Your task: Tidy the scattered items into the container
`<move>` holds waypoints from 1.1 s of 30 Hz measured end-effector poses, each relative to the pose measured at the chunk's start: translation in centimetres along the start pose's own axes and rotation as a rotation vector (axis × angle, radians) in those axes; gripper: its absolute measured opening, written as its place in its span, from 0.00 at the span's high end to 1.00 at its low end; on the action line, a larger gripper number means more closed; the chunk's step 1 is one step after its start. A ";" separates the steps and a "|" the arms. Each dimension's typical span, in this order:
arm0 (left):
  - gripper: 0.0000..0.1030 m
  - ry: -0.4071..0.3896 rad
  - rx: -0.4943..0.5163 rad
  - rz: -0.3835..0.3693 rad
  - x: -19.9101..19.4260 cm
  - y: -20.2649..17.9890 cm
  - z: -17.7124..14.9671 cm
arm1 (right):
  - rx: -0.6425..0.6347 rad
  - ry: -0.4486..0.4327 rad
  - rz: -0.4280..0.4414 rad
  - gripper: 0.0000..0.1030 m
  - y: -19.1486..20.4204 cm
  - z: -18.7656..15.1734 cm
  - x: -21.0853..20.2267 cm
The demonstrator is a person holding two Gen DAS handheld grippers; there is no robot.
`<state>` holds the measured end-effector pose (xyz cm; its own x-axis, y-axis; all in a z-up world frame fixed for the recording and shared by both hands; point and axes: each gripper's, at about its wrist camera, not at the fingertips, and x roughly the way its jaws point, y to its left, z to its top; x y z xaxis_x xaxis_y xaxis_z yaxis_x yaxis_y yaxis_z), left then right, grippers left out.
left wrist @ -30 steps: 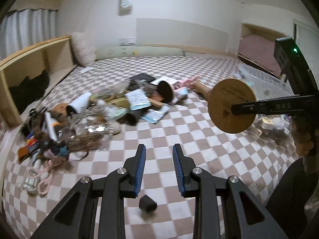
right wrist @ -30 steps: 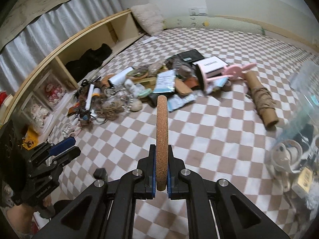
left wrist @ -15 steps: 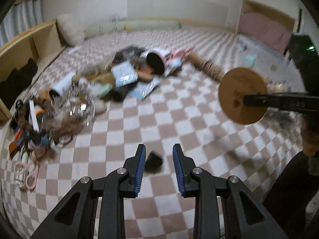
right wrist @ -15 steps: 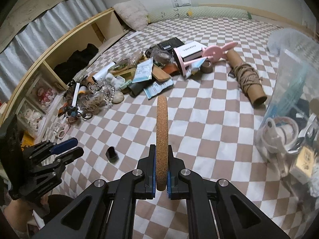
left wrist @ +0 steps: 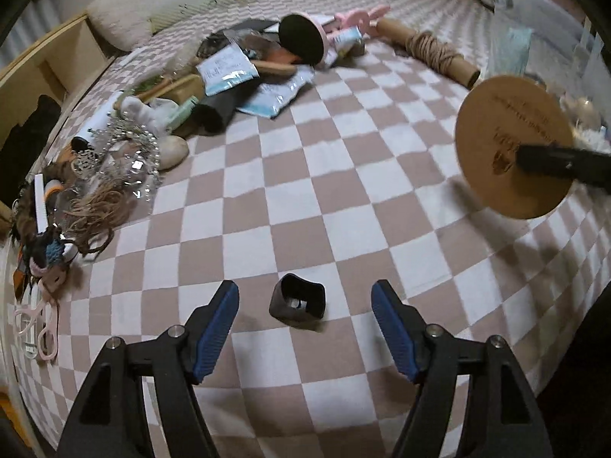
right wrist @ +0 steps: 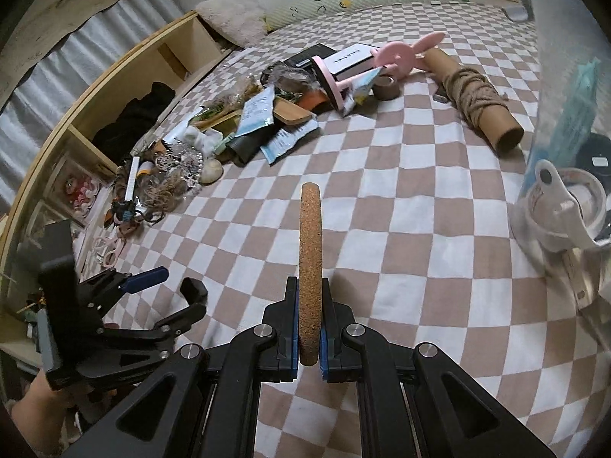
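The left gripper (left wrist: pixel 304 307) points steeply down at the checkered bedcover (left wrist: pixel 343 198). Its jaws have just been opening and now stand spread wide, the blue pads (left wrist: pixel 217 328) touching nothing. A small black cap (left wrist: pixel 298 302) lies on the cover between the two fingertips, slightly nearer the left finger and clear of both pads. Its hollow side faces up.

The right gripper (right wrist: pixel 310 328) is pressed together on a round cork coaster (right wrist: pixel 311 267), held on edge. The pads pinch its lower rim and the disc rises straight out beyond the fingertips. In the left wrist view the same coaster shows its flat printed face, to the right of the left fingers and raised off the cover.

Ahead of both pairs of fingers lies the scattered pile (left wrist: pixel 214 87) of packets, cords and trinkets. A cardboard tube wound with twine (right wrist: pixel 475 95) lies beyond and to the right of the right fingertips. The clear container (right wrist: pixel 565 206) stands to the right of the right fingers, already holding several items; its wall is blurred.
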<state>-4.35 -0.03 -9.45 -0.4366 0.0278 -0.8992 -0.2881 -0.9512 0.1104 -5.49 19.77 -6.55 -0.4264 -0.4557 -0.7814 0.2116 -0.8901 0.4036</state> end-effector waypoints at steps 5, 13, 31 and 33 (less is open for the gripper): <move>0.59 0.019 -0.014 -0.019 0.7 0.3 0.0 | 0.016 0.004 0.013 0.92 -0.5 -0.1 0.1; 0.70 0.042 -0.007 0.013 1.3 0.3 -0.1 | -0.001 0.010 0.033 0.92 -0.3 -0.3 0.3; 0.74 -0.049 -0.010 -0.013 -1.9 -1.3 0.6 | 0.019 -0.016 0.077 0.92 -0.4 -0.8 -1.0; 0.74 -0.064 -0.018 -0.023 -2.3 -1.6 0.7 | 0.005 -0.024 0.073 0.92 -0.1 -1.0 -1.4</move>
<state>-3.52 1.61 -7.22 -0.4834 0.0686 -0.8727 -0.2839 -0.9553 0.0821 -4.05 20.50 -5.91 -0.4307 -0.5189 -0.7383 0.2387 -0.8545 0.4614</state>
